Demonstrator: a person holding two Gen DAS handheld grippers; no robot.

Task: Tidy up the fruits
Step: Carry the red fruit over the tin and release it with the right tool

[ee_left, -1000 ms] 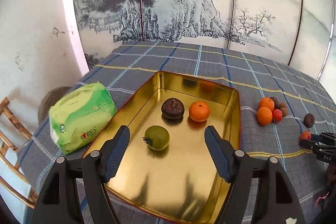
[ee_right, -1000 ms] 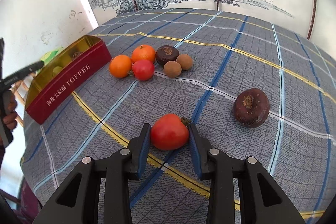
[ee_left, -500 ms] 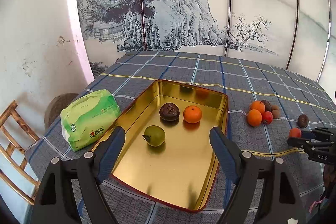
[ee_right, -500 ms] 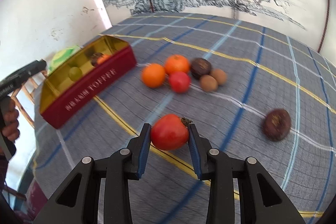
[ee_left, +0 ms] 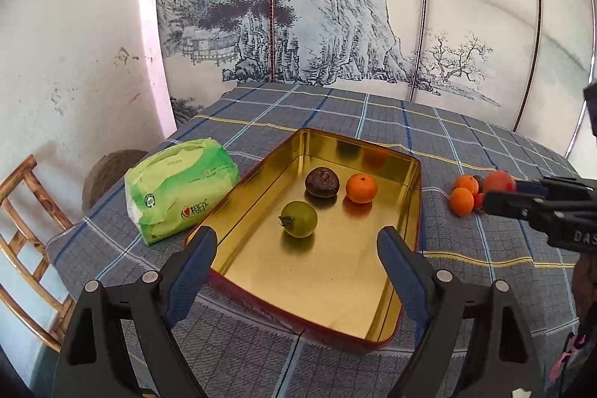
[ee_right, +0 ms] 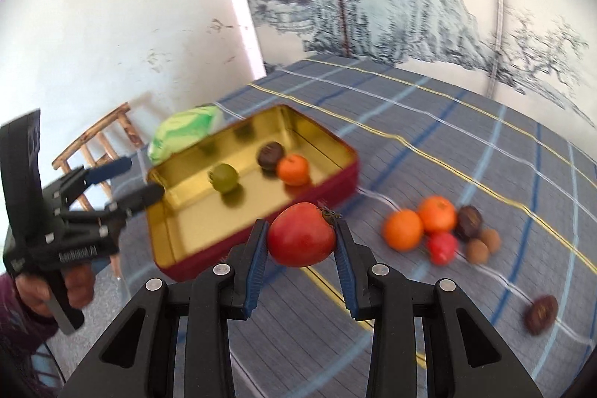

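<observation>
A gold tin point(ee_left: 417, 196) with red outer walls point(ee_right: 330, 191) holds a green fruit point(ee_left: 298, 219), a dark wrinkled fruit point(ee_left: 322, 181) and an orange point(ee_left: 361, 188). My right gripper point(ee_right: 301, 228) is shut on a red tomato point(ee_right: 302, 235) and holds it in the air by the tin's near right wall. In the left wrist view the right gripper point(ee_left: 500, 198) comes in from the right with the tomato point(ee_left: 500, 181). My left gripper point(ee_left: 297, 237) hangs before the tin's near end. Its jaws are opening, with nothing between them.
On the checked cloth to the right lie two oranges point(ee_right: 403, 229), a small red fruit point(ee_right: 442, 247), a dark fruit point(ee_right: 468, 222) and two brown ones point(ee_right: 477, 250). Another dark fruit point(ee_right: 541, 314) lies alone. A green tissue pack point(ee_left: 179, 189) and a wooden chair point(ee_left: 22, 222) stand left.
The right gripper lifted the tomato off the cloth and carried it left towards the tin. The left gripper drew back from the tin and its jaws spread wider.
</observation>
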